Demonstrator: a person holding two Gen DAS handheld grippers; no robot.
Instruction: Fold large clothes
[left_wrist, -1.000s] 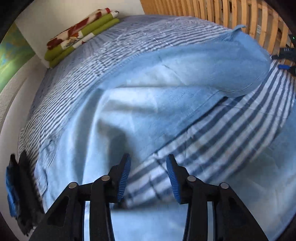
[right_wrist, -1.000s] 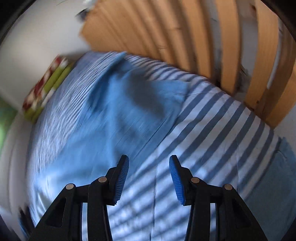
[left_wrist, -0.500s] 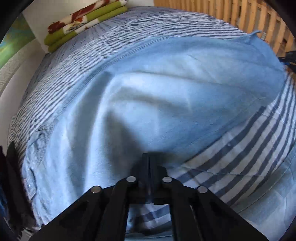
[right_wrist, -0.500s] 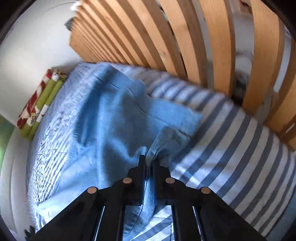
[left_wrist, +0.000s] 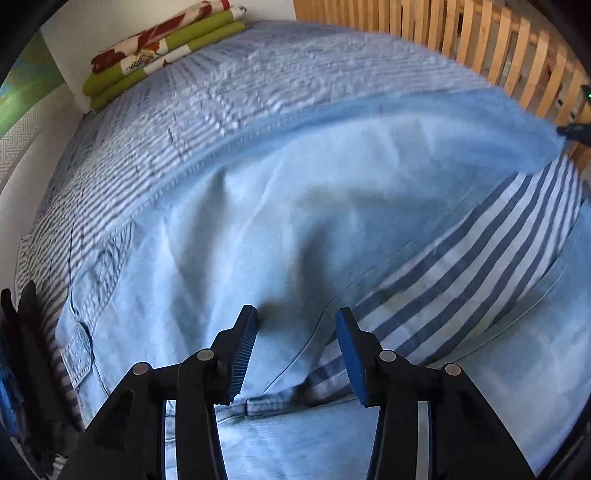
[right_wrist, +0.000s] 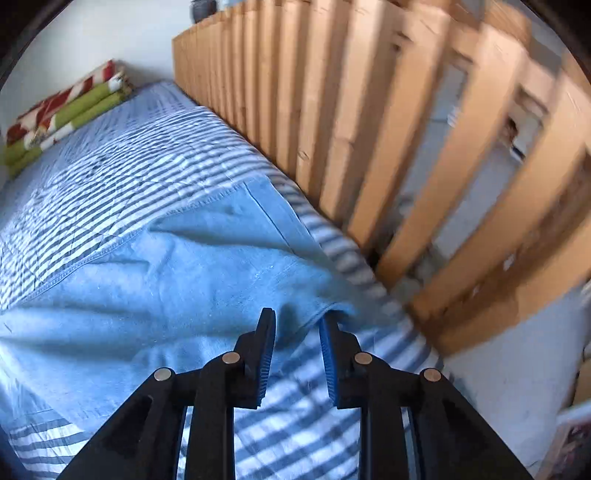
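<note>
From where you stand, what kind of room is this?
Most likely a bedroom: a bed with a striped cover, a wooden slatted railing along its side, and a folded blanket at the far end.

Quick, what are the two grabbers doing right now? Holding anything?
Left gripper: open, jaws just opened, holding nothing, above the denim.
Right gripper: open, jaws just opened, nothing pinched.
</note>
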